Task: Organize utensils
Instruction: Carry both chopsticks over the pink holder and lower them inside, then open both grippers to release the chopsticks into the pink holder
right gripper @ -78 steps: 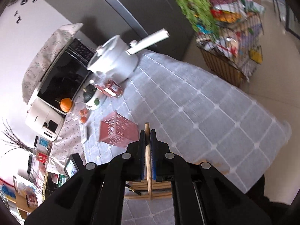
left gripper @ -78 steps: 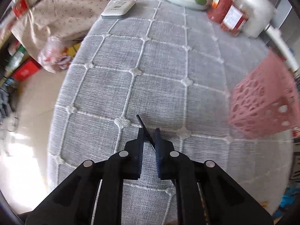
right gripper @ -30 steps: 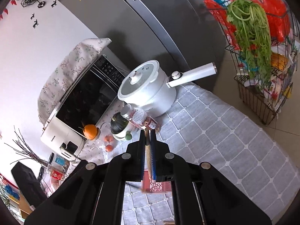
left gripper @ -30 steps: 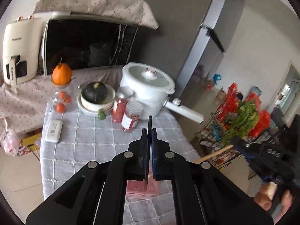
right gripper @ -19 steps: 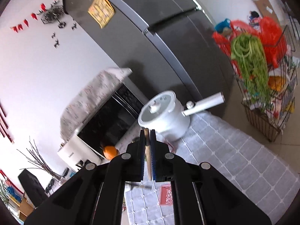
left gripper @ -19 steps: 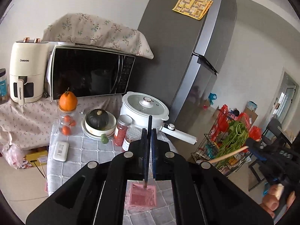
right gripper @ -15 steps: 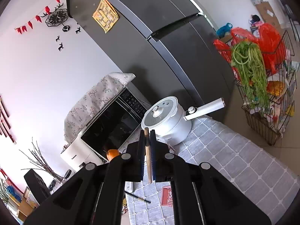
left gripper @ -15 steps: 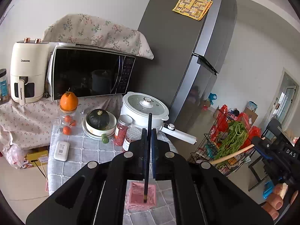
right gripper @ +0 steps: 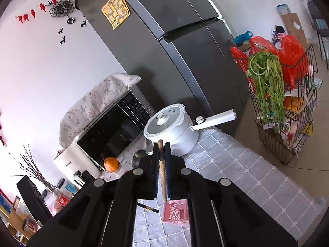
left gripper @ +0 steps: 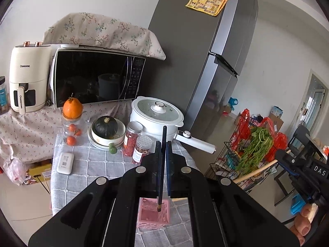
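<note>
My left gripper [left gripper: 162, 144] is shut on a black chopstick [left gripper: 161, 177]. It holds the stick upright, with its lower end just above the open top of the pink perforated basket [left gripper: 153, 216] on the grey tablecloth. My right gripper [right gripper: 161, 146] is shut on a wooden chopstick [right gripper: 162, 177] and holds it high, above and left of the pink basket [right gripper: 174, 211]. In the left wrist view the right gripper's body [left gripper: 304, 170] and its wooden stick [left gripper: 257, 171] show at the right. The black chopstick's lower end [right gripper: 149, 207] shows in the right wrist view.
A white pot with a long handle [left gripper: 157, 116], two jars [left gripper: 136, 140], a bowl with a dark squash [left gripper: 105, 129], an orange on a glass jar [left gripper: 72, 111] and a white remote [left gripper: 65, 162] stand at the table's far side. A microwave, fridge and wire rack stand around.
Both grippers have risen from near the table and tilted up to face the room. The black chopstick now hangs over the pink basket. The wooden stick stays held to the right.
</note>
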The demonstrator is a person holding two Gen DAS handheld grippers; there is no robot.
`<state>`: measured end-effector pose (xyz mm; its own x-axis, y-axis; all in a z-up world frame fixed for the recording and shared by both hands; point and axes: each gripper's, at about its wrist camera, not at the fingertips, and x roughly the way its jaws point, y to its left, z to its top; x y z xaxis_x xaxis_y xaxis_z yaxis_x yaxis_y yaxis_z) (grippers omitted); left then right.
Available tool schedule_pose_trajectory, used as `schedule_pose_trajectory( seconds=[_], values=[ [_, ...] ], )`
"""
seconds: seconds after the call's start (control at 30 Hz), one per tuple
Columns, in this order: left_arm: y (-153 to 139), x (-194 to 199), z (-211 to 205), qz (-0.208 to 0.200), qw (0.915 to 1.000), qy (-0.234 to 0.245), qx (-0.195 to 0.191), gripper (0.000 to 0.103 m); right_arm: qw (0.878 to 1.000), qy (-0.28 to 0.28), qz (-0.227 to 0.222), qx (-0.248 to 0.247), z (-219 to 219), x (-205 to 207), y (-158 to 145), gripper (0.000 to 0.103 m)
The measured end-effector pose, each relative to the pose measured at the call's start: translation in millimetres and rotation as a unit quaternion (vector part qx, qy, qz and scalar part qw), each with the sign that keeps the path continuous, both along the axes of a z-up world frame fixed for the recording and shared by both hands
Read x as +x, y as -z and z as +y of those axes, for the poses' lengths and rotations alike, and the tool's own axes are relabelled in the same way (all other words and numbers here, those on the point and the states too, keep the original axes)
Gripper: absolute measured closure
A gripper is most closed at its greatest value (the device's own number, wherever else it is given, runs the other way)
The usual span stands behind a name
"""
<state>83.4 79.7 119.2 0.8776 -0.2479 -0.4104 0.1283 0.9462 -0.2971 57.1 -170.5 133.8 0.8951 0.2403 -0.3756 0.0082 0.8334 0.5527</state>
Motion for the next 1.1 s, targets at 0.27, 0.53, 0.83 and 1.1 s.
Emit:
schedule_pose_trajectory(
  seconds=[0.27, 0.53, 0.83, 1.1],
  values=[
    [-4.8, -0.6, -2.8, -0.014, 0.9999, -0.002, 0.005, 0.100, 1.000, -0.011, 0.008, -0.002, 7.3, 9.3, 5.7, 0.097],
    [-2.2, 5.9, -6.7, -0.013, 0.9999, 0.009, 0.000, 0.100, 1.000, -0.017, 0.021, -0.004, 11.9, 18.5, 11.1, 0.097],
    [11.7, 20.6, -12.2, 0.010, 0.9998, 0.011, 0.009, 0.099, 0.999, -0.021, 0.030, -0.004, 14.3, 27.8, 15.2, 0.097],
    [26.1, 35.0, -13.7, 0.045, 0.9985, 0.031, 0.000, 0.083, 0.999, -0.023, 0.027, -0.028, 25.3, 32.5, 15.9, 0.094]
  ],
)
